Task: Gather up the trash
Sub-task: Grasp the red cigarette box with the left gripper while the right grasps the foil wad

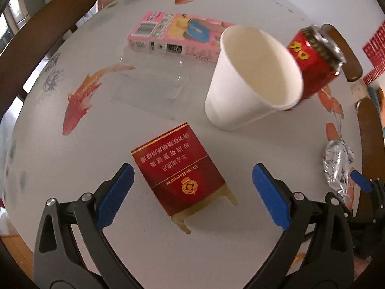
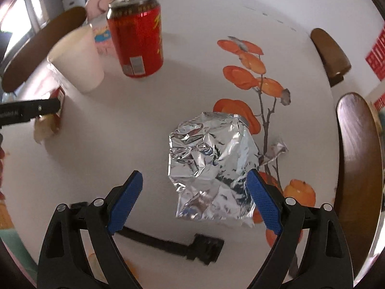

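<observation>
In the left wrist view a red cigarette pack (image 1: 179, 174) lies on the white table, its flap open toward me. My left gripper (image 1: 192, 195) is open, with its blue pads on either side of the pack and apart from it. Behind stand a white paper cup (image 1: 250, 82), a red drink can (image 1: 315, 60) and a pink carton (image 1: 178, 35). In the right wrist view a crumpled sheet of silver foil (image 2: 211, 166) lies between the fingers of my open right gripper (image 2: 195, 200), close to the right pad (image 2: 263, 203). The foil also shows in the left wrist view (image 1: 338, 166).
The round white table (image 2: 144, 125) has printed fish and orange fruit. Dark wooden chair backs (image 2: 358, 163) ring its edge. The can (image 2: 137, 38) and cup (image 2: 79, 60) stand at the far left in the right wrist view. A clear plastic sheet (image 1: 149, 82) lies by the carton.
</observation>
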The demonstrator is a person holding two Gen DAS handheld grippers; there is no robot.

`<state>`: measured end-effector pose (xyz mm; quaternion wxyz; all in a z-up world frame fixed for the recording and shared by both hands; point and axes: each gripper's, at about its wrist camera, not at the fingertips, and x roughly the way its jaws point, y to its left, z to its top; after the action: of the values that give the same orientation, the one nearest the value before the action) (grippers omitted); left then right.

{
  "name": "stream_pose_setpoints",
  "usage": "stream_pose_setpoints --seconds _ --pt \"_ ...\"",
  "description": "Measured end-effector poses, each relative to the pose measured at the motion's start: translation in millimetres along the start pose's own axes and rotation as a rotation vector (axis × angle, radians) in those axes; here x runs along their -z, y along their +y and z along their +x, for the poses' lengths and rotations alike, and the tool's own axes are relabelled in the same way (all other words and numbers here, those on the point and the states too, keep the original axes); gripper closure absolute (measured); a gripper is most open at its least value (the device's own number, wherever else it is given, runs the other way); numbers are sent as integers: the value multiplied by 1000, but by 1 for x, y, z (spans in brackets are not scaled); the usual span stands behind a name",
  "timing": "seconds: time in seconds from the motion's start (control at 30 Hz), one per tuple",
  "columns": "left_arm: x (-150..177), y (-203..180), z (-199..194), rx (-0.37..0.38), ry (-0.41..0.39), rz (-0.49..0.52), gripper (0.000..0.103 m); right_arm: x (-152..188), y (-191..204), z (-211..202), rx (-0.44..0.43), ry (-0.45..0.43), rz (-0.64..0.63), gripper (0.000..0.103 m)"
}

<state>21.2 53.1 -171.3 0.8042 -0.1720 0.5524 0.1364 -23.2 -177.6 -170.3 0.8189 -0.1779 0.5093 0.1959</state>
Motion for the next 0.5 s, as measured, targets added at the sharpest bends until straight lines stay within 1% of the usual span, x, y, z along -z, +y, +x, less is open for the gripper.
stream_pose_setpoints --seconds 0.03,0.07,0.1,0.13,0.17,0.2,0.23,0.27,0.33,0.37,0.4,0.47,0.5 --pt "1 -1 2 -8 -1 5 11 -1 -1 4 -2 8 -2 23" --pt "2 -2 4 -18 1 16 18 -1 -3 7 -15 16 3 28" --pt "4 -3 8 -41 14 34 23 -2 -5 10 -29 24 10 38" --pt "6 -3 11 -56 28 51 34 -2 -8 14 -44 38 27 43" --pt "7 -4 12 -58 25 59 38 -2 -12 15 -63 31 49 43" --pt "9 -4 11 -61 13 76 42 -3 -15 15 -78 28 66 49" --pt "9 -2 10 -55 7 82 43 -4 -16 15 -95 26 78 57" --pt "10 1 8 -35 4 76 45 -5 -17 13 -111 22 85 61" --pt "9 8 6 1 4 62 47 -8 -16 10 -127 12 94 73" --pt "9 10 6 16 7 62 48 -10 -16 8 -142 13 107 78" --pt "10 13 4 32 8 65 48 -11 -18 6 -165 11 131 80" --pt "12 16 0 57 11 73 48 -13 -22 1 -222 2 186 82" --pt "12 19 -3 69 8 76 48 -14 -23 -2 -235 -6 202 83"
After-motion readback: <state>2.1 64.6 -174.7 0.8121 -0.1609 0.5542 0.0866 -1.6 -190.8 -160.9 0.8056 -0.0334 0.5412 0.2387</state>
